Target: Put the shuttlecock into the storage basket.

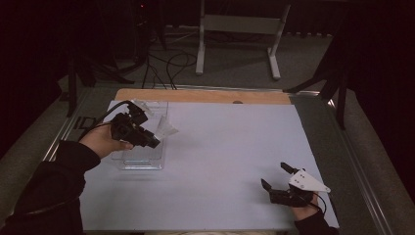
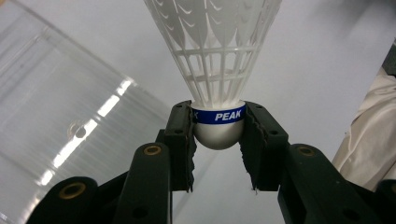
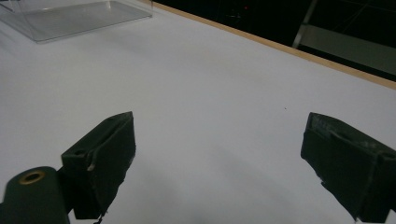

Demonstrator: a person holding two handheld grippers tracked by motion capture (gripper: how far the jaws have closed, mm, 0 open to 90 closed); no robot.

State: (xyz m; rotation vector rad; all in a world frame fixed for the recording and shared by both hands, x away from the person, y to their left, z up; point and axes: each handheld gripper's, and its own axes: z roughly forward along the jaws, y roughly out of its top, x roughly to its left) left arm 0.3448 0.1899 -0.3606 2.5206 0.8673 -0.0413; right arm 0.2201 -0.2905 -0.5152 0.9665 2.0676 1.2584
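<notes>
While left gripper (image 2: 218,135) clamps shuttlecock (image 2: 215,70) by cork above clear box (image 1: 142,147), table's 10 o'clock: keep squeeze steady, skirt clear of walls. Right gripper (image 1: 280,180) wide open, empty, 4 o'clock.

My right gripper (image 3: 219,163) holds its jaws wide apart above the white table sheet (image 3: 210,93), nothing between them. A clear plastic box (image 3: 74,18) lies far at upper left.

Left gripper (image 1: 155,143) jaws clamped tight, right gripper (image 1: 276,176) jaws spread wide.
</notes>
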